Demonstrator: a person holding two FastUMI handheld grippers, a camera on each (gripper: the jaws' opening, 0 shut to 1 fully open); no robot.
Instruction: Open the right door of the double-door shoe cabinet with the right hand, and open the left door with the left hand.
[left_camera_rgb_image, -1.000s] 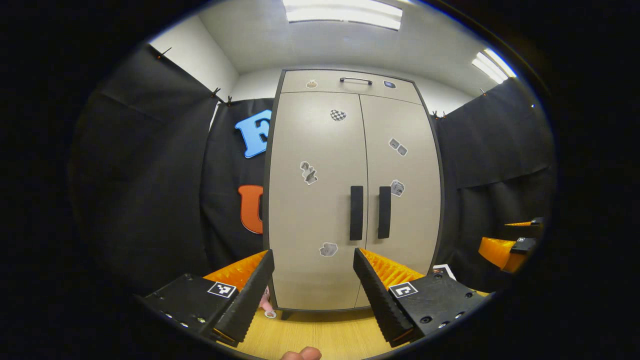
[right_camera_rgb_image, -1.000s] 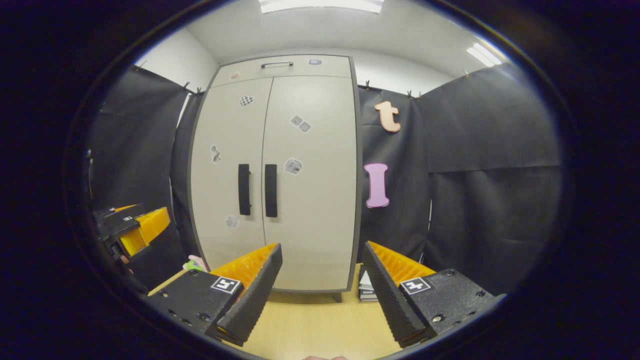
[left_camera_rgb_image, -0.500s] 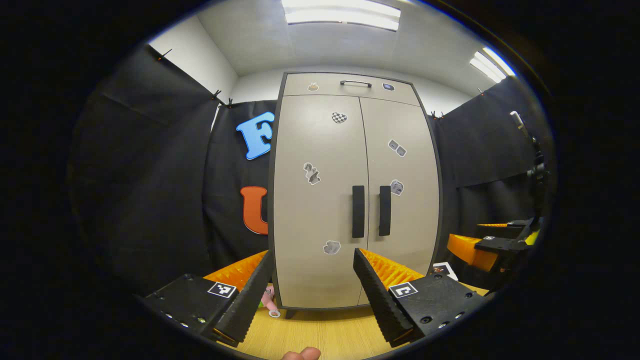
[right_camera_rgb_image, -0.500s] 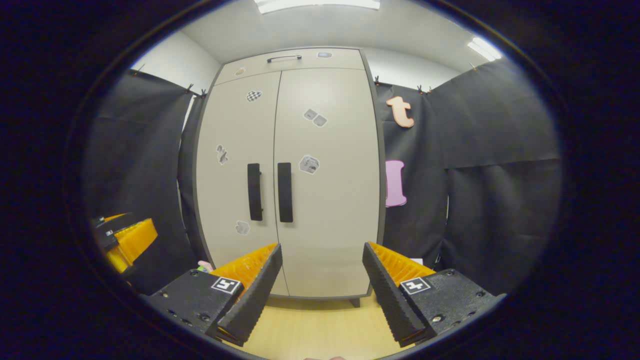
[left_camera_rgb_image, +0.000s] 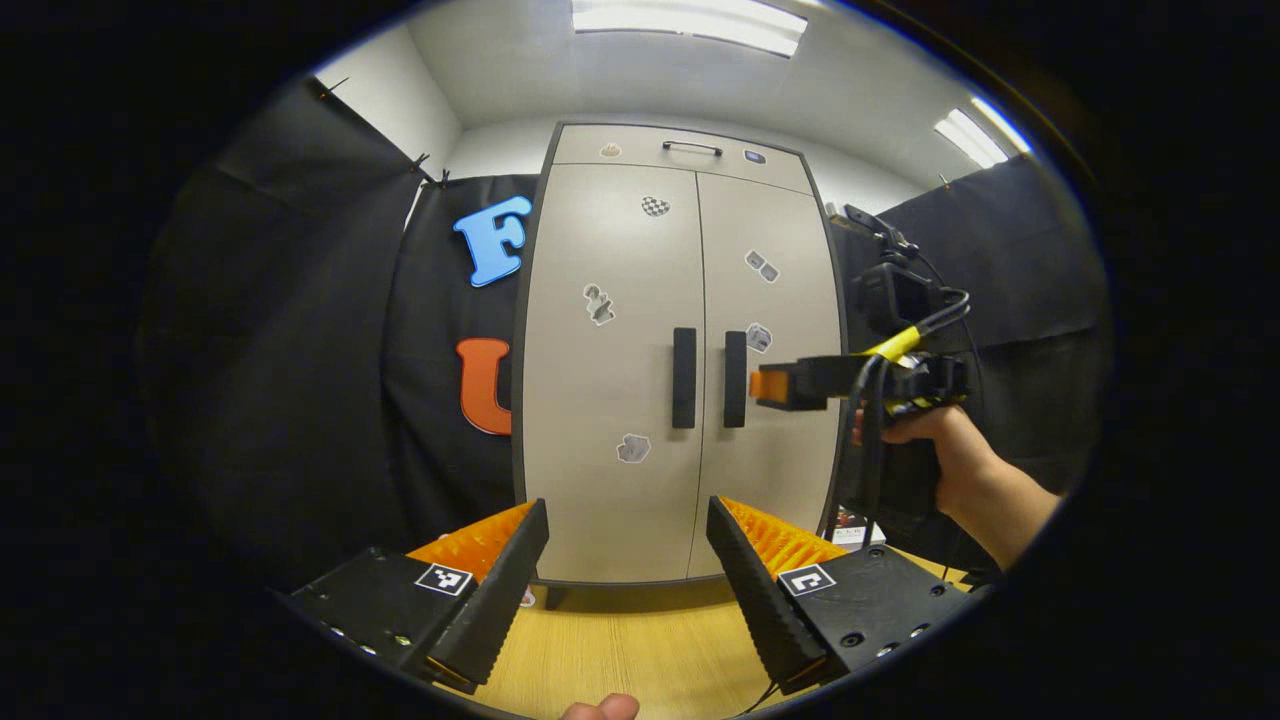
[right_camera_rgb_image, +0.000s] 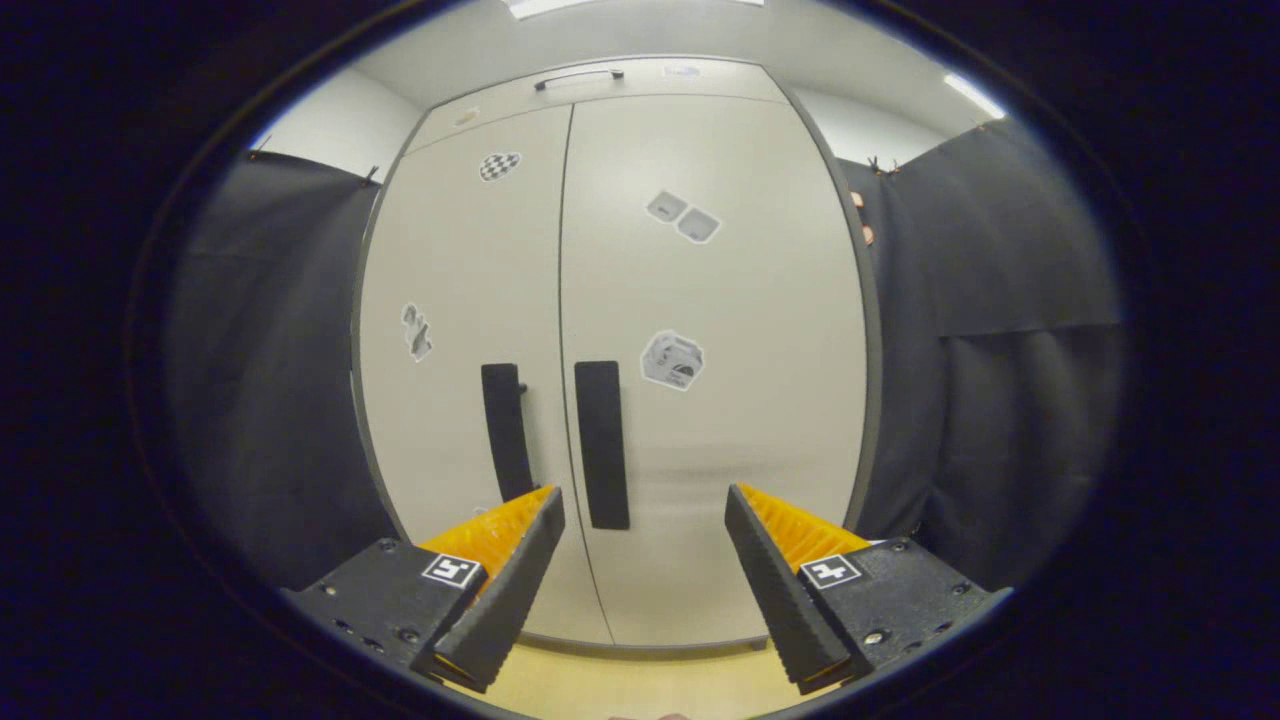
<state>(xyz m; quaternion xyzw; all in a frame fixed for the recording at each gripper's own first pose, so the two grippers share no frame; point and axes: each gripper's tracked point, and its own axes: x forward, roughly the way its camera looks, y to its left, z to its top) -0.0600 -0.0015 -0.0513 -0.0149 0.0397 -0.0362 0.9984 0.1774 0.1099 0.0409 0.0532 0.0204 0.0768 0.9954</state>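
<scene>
The double-door shoe cabinet (left_camera_rgb_image: 680, 380) stands on the wooden worktop (left_camera_rgb_image: 630, 650), both doors closed. The right claw (right_camera_rgb_image: 645, 570) gapes wide and empty, close to the right door's handle (right_camera_rgb_image: 602, 445). The left claw (left_camera_rgb_image: 628, 580) is also spread wide, farther from the left door's handle (left_camera_rgb_image: 684, 377).

Spread tongs (right_camera_rgb_image: 640, 570) face shut right door (right_camera_rgb_image: 710, 350).
</scene>
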